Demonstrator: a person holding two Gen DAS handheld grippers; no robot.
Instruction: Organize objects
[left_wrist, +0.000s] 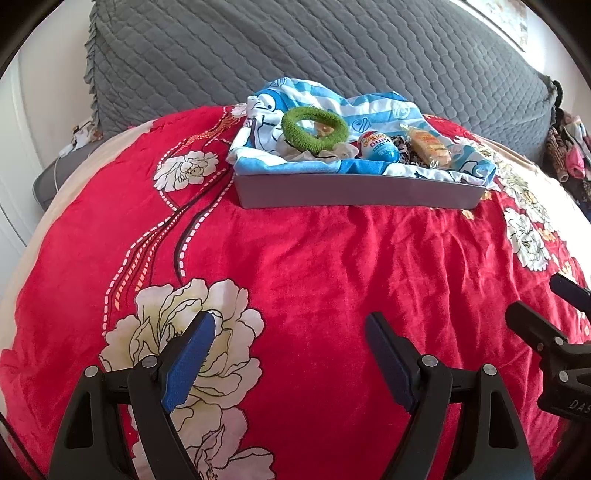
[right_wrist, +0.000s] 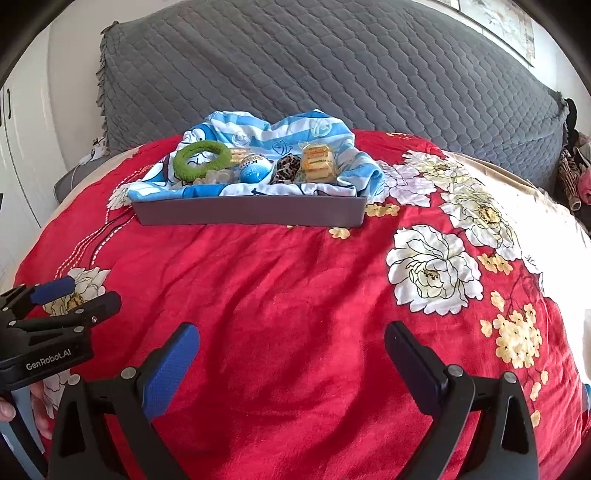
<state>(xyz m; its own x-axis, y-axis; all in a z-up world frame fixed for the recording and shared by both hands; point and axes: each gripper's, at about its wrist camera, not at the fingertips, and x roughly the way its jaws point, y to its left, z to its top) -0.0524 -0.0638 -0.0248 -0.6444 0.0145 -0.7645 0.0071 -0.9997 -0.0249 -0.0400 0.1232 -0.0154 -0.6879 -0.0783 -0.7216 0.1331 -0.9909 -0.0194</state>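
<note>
A grey tray (left_wrist: 354, 192) (right_wrist: 251, 214) sits on the red flowered blanket, lined with a blue-and-white striped cloth (left_wrist: 373, 107) (right_wrist: 266, 129). In it lie a green fuzzy ring (left_wrist: 314, 129) (right_wrist: 201, 158), a blue egg-shaped toy (left_wrist: 380, 147) (right_wrist: 255, 168), a leopard-print piece (right_wrist: 288, 168) and a yellow wrapped snack (left_wrist: 430, 146) (right_wrist: 317, 164). My left gripper (left_wrist: 291, 332) is open over the blanket, well short of the tray, nothing between its fingers. My right gripper (right_wrist: 291, 343) is open too, also empty and near the blanket's front.
The red blanket (left_wrist: 314, 266) covers the bed; a grey quilted pillow (left_wrist: 295, 48) lies behind the tray. Clothes (left_wrist: 569, 155) are piled at the far right. A hand (right_wrist: 37, 406) shows at the lower left of the right wrist view.
</note>
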